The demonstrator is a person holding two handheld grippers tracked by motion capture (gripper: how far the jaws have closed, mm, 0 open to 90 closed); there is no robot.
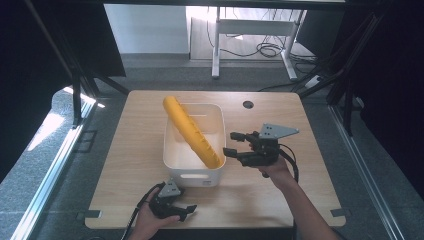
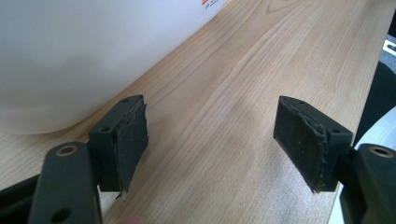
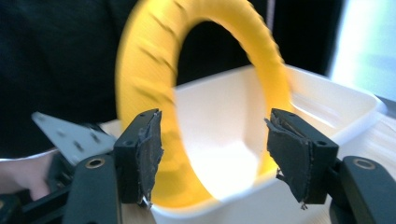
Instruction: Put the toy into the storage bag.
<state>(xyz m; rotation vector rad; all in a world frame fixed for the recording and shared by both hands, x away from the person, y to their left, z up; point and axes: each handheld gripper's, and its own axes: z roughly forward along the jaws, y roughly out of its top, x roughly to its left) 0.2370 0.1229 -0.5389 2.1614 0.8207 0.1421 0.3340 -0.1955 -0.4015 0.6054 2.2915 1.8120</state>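
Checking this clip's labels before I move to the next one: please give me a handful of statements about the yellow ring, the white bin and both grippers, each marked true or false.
1. The yellow ribbed ring stands on edge in the white plastic bin. True.
2. The right gripper is clamped on the ring. False: its jaws are apart, beside the bin, holding nothing.
3. The left gripper is open near the table's front edge. True.
4. The bin lies tipped on its side. False: it sits upright on the light wooden table.
5. The left gripper's pads pinch the bin's wall. False: bare wood lies between them.
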